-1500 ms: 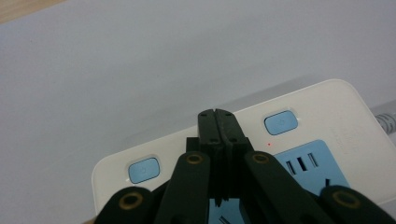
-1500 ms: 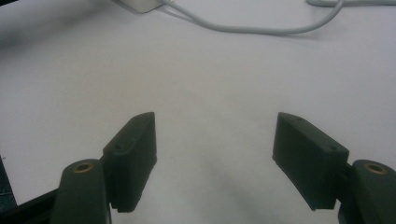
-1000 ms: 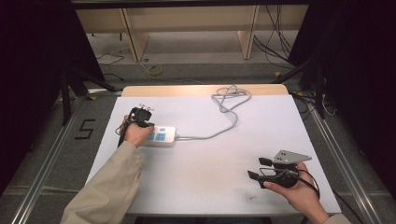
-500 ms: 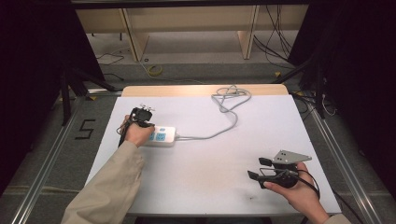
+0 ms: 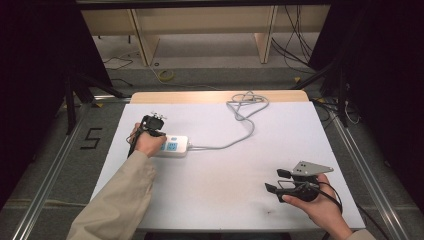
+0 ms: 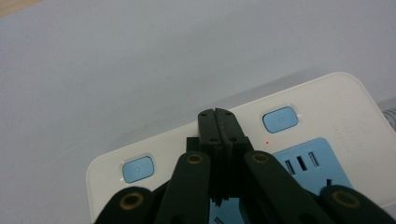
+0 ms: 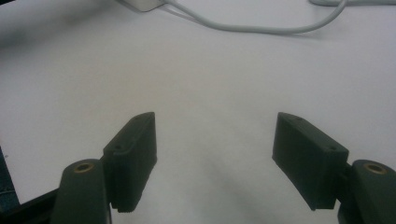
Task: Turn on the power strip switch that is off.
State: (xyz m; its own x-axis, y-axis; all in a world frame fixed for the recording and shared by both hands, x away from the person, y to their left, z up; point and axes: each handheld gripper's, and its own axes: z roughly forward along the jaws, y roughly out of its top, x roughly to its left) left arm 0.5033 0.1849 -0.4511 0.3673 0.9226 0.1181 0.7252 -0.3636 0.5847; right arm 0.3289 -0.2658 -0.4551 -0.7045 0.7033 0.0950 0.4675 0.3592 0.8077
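Pressing down over the white power strip (image 5: 172, 146), the left tongs (image 5: 150, 131) sit at the strip's left end on the white surface (image 5: 220, 200), jaws fully closed together with nothing between them. In the left gripper view the left tongs (image 6: 218, 121) have their joined tips over the strip's (image 6: 327, 112) top face, between two blue buttons, one (image 6: 138, 169) on the near-left of the tips and one (image 6: 280, 119) just right of them; whether the tips actually touch the plastic I cannot tell. A small red dot (image 6: 267, 142) sits just below the right button, and a blue socket panel (image 6: 308, 163) lies right of the jaws. The strip lies flat on the left-middle part of the surface, long side running left-right. Its grey cord (image 5: 235, 135) leaves the strip's right end, curves toward the far edge and ends in a loose coil (image 5: 245, 100) near the wooden strip (image 5: 220, 96) at the back. The right tongs (image 5: 278, 181) are well apart from the strip, toward the near-right corner, held in the right hand (image 5: 312, 200), grey plate (image 5: 311, 167) on top, pointing left toward the strip's side. In the right gripper view the right tongs (image 7: 215, 158) stand wide open, empty, bare surface between them; the strip's corner (image 7: 144, 4) and the cord (image 7: 261, 28) show far ahead. Left sleeve (image 5: 117, 200) is beige.
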